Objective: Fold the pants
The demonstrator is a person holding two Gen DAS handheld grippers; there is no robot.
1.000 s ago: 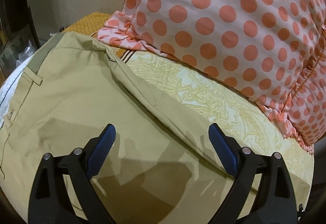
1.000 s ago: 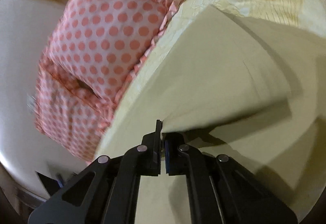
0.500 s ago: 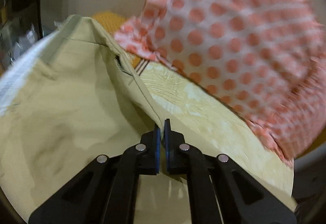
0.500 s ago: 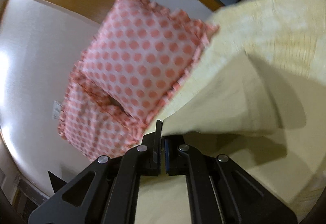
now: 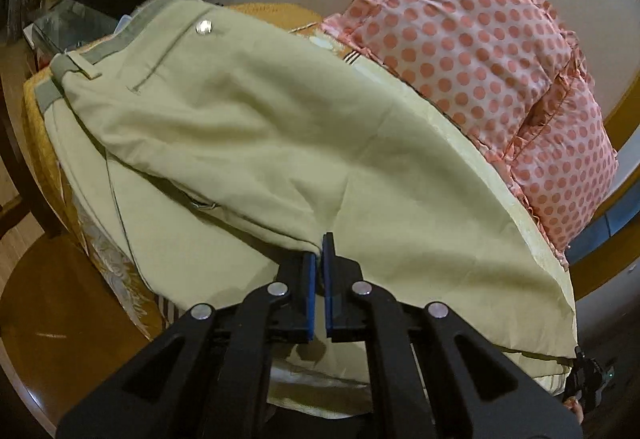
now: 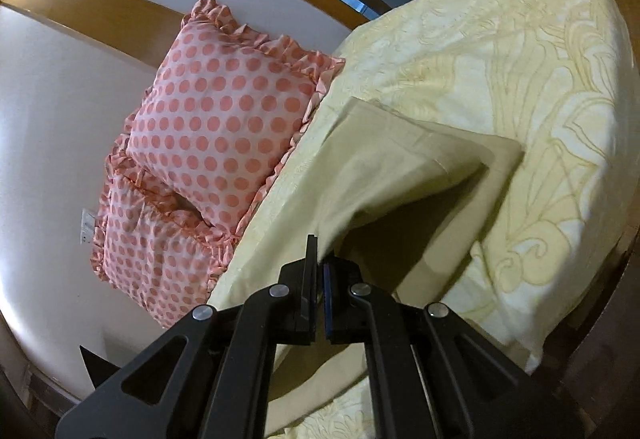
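Your left gripper [image 5: 319,259] is clenched on a fold of the khaki pants [image 5: 280,143], pinching the cloth at its near edge so that one layer is lifted and draped over the layer below. From that wrist view the pants lie across the bed, waistband [image 5: 120,39] at the far left with a metal button [image 5: 204,26] and a belt loop [image 5: 80,65] showing, the leg running off toward the right. The yellow patterned bedspread [image 5: 532,239] shows along the far edge of the cloth, and two pink polka-dot pillows [image 5: 480,39] are stacked just beyond it against the wall. Your right gripper [image 6: 319,263] is likewise closed on pants fabric [image 6: 400,175], gripping a raised edge; the cloth hangs from the jaws in a tented fold, with the hem end [image 6: 500,159] lying flat on the bedspread [image 6: 540,79] past it. The same pillows [image 6: 216,119] sit to the left in this view, touching the bedspread's edge. A wooden headboard [image 6: 120,19] curves behind them. Both pinches hold cloth off the bed surface.
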